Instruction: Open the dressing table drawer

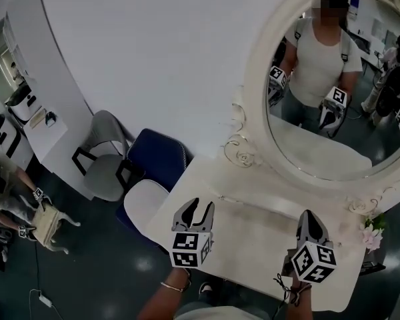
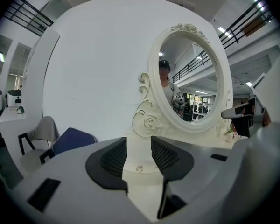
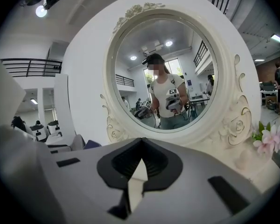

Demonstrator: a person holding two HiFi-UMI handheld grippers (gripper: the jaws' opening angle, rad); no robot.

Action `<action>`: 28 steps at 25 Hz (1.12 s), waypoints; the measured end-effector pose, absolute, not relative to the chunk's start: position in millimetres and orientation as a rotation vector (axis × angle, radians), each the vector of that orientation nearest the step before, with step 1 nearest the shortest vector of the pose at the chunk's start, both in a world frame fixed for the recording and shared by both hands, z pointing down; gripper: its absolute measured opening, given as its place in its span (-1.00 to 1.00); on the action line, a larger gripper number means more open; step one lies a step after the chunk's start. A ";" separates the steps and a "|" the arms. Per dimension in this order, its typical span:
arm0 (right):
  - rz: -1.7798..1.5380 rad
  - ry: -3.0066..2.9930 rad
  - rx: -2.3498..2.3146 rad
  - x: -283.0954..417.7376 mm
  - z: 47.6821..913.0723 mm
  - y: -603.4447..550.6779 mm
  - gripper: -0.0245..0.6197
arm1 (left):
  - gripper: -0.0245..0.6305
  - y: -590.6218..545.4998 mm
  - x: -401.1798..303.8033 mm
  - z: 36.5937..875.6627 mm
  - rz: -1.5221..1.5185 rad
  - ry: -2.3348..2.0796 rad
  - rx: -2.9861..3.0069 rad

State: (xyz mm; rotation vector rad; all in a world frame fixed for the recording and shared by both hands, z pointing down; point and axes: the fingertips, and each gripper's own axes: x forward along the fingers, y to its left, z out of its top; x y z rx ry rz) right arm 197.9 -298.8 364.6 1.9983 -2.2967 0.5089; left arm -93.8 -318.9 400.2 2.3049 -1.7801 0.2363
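The white dressing table (image 1: 253,242) with its oval carved mirror (image 1: 252,105) stands right in front of me. My left gripper (image 1: 201,205) hovers over the tabletop's left part, jaws open and empty. In the left gripper view a small round drawer knob (image 2: 139,169) on a white drawer front shows in the gap of the left gripper (image 2: 139,144), some way ahead and untouched. My right gripper (image 1: 311,213) is over the tabletop's right part, shut with nothing in it; its tips meet in the right gripper view (image 3: 140,154), facing the mirror (image 3: 163,78).
A blue chair (image 1: 157,157) and a grey chair (image 1: 107,162) stand left of the table. Pink flowers (image 1: 371,236) sit at the table's right end by the mirror frame. A white counter (image 1: 43,105) runs along the far left, where another person (image 1: 7,195) crouches.
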 end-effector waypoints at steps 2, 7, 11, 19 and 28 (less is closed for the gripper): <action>0.527 -2.290 1.976 195.6 372.1 -300.1 -0.90 | -0.42 -318.0 -96.4 406.8 0.251 -1.782 2.288; 0.574 -2.264 1.922 188.4 396.0 -300.8 -0.90 | -0.42 -313.9 -98.5 426.5 0.283 -1.763 2.251; 0.621 -2.243 1.884 180.7 418.5 -301.7 -0.90 | -0.42 -311.5 -97.5 447.0 0.324 -1.736 2.235; 0.679 -2.186 1.807 165.3 458.3 -296.2 -0.90 | -0.42 -303.1 -102.7 486.5 0.376 -1.689 2.198; 0.686 -2.126 1.785 160.9 477.4 -284.4 -0.90 | -0.42 -299.4 -106.7 512.4 0.389 -1.650 2.184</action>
